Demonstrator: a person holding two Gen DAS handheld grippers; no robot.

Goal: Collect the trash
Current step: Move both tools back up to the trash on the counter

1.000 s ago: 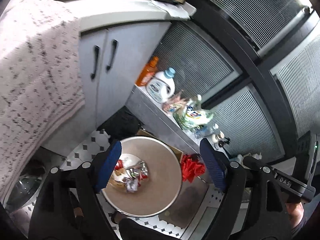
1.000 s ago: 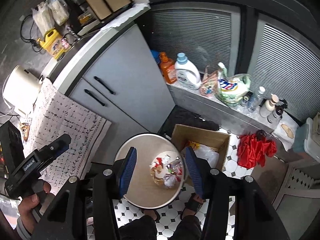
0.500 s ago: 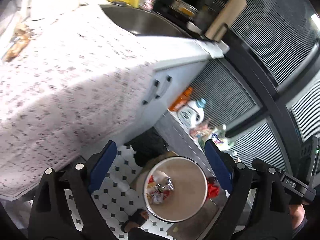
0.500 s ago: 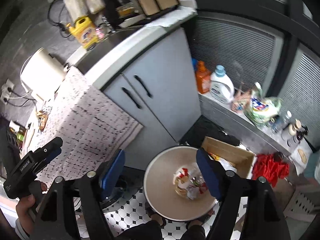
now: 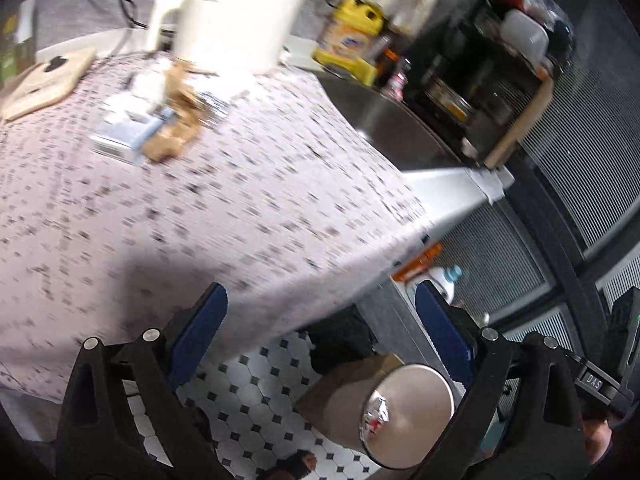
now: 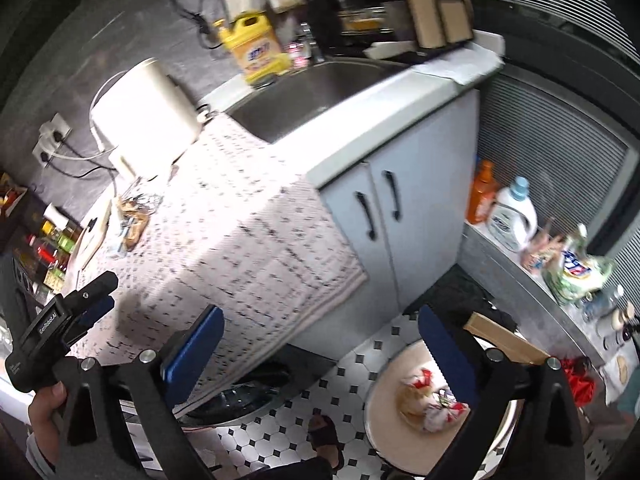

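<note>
Pale pink tablecloth (image 5: 208, 184) with small black dash print; floor (image 6: 280, 428) white tile with black diamond insets; bin (image 6: 384, 408) beige inside, holding red-white-silver wrappers (image 6: 434, 404); blue pads (image 5: 440, 332) on black gripper frames; cabinet doors (image 6: 400, 220) light grey with black handles; yellow jug (image 6: 256, 50); orange bottle (image 6: 482, 194); white detergent bottle (image 6: 514, 216) with pale blue cap; red cloth (image 6: 578, 378); tan trash (image 5: 174, 128) beside light blue packet (image 5: 128, 136); cream kettle (image 6: 144, 116)
</note>
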